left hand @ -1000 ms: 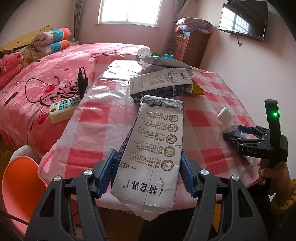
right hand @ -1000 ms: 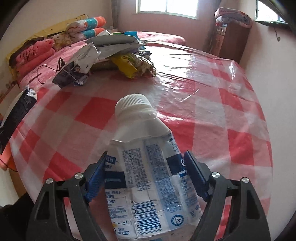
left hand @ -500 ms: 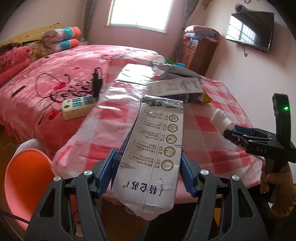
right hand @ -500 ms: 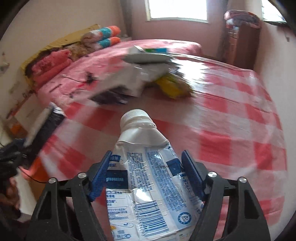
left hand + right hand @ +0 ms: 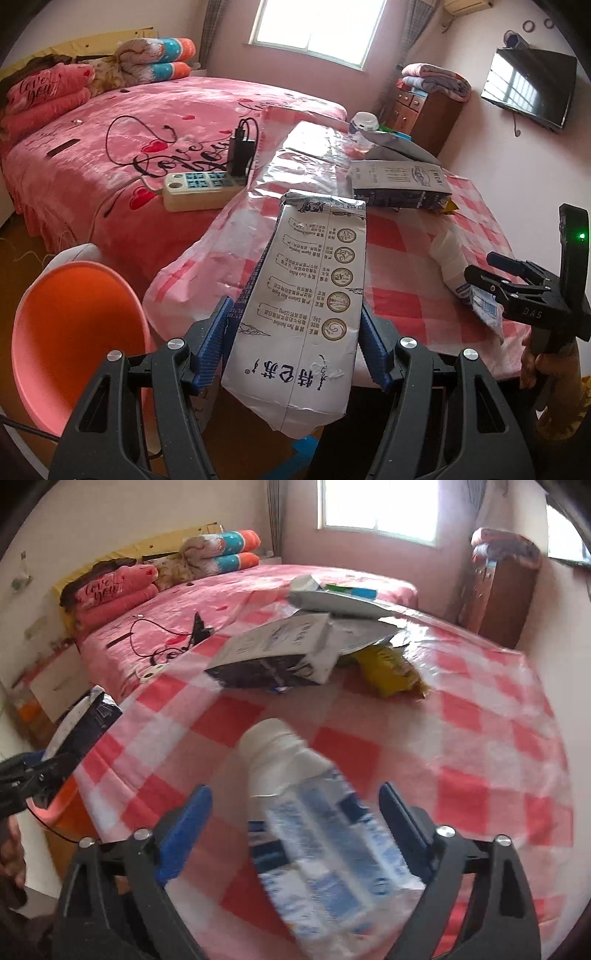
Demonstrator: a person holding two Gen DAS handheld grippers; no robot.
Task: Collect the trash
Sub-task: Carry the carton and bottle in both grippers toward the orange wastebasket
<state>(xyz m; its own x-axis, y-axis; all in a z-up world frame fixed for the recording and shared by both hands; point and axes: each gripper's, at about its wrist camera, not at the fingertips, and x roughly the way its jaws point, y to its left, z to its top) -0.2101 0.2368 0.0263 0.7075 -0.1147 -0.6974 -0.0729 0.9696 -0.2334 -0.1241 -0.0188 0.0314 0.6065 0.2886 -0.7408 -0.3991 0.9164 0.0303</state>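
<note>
We grip a flattened carton (image 5: 301, 314) across its width in the left gripper (image 5: 295, 343), while in the right gripper (image 5: 293, 834) the fingers stand spread around a blurred, crumpled bottle (image 5: 325, 834), both light, yielding, held above the counter (image 5: 480, 738).

Window daylight (image 5: 317, 31); motion-blurred bottle (image 5: 325, 834)

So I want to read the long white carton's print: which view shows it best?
The left wrist view: the white carton lies face-up between the left gripper jaws, its print sharp. The right wrist view catches only its dark end at the left edge.
</note>
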